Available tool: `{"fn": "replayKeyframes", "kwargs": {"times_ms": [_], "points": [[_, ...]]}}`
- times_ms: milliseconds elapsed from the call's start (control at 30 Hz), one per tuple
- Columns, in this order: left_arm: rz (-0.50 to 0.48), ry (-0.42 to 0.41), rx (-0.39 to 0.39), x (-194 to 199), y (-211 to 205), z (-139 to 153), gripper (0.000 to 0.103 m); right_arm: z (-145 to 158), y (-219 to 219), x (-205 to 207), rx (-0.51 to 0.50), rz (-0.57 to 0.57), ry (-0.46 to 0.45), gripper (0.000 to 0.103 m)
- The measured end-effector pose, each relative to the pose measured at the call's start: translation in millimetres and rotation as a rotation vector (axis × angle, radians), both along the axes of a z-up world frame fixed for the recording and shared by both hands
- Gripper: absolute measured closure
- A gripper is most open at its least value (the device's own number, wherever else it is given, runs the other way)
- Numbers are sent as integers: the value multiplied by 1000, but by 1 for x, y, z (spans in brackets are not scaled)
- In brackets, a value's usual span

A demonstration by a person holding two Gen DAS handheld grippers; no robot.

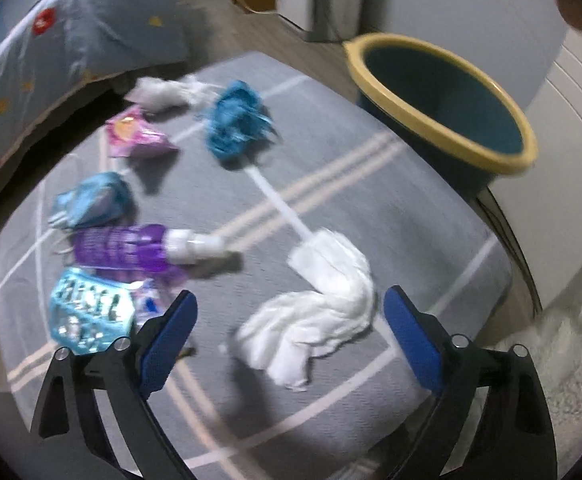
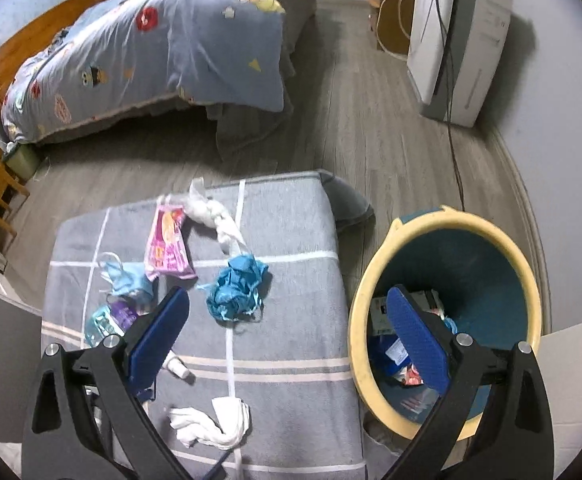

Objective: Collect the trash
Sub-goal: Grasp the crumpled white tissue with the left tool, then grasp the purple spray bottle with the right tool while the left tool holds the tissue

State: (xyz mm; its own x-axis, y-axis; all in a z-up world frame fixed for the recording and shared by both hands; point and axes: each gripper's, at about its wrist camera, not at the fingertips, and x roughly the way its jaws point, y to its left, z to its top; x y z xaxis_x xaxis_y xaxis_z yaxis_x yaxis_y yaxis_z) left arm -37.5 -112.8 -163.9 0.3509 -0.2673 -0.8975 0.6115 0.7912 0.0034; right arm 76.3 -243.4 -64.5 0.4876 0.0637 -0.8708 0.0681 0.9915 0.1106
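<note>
Left gripper [image 1: 291, 312]: jaws spread wide, nothing held, poised over white crumpled tissue [image 1: 315, 320] at the near edge of the grey cloth-covered surface [image 1: 351, 184]. Right gripper [image 2: 287, 320]: likewise parted and unloaded, straddling the surface edge and the bin [image 2: 371, 280].

Risk, as judged: soft tissue may be only partly pinched and shed short of the bin.

Farther: purple bottle [image 1: 131, 246], blue crumpled wad [image 1: 237, 120], pink wrapper [image 1: 137, 138]. The bottle may be rolled off if knocked.
</note>
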Motion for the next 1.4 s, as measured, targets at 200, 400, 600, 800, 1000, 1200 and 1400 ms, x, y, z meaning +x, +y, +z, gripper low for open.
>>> {"fn": "replayKeyframes", "kwargs": {"times_ms": [200,400,600,800,1000,1200,1400], "points": [[-72,42,24,-7,-10,-13,60,-10,-9,3,22,-29,34,6],[-62,19,0,-4,3,14,83,-12,-9,3,28,-27,45,6],[2,-90,-64,17,42,86,83,-9,2,5,15,25,38,6],[57,-199,-43,40,95,144,83,-1,47,9,-43,160,1,6],[236,-230,-90,62,156,156,83,-20,112,26,-19,262,64,6],[323,-203,-143,76,189,148,83,-62,158,18,-68,459,119,6],[333,-155,-174,86,194,133,83,-88,186,14,-132,588,129,6]]}}
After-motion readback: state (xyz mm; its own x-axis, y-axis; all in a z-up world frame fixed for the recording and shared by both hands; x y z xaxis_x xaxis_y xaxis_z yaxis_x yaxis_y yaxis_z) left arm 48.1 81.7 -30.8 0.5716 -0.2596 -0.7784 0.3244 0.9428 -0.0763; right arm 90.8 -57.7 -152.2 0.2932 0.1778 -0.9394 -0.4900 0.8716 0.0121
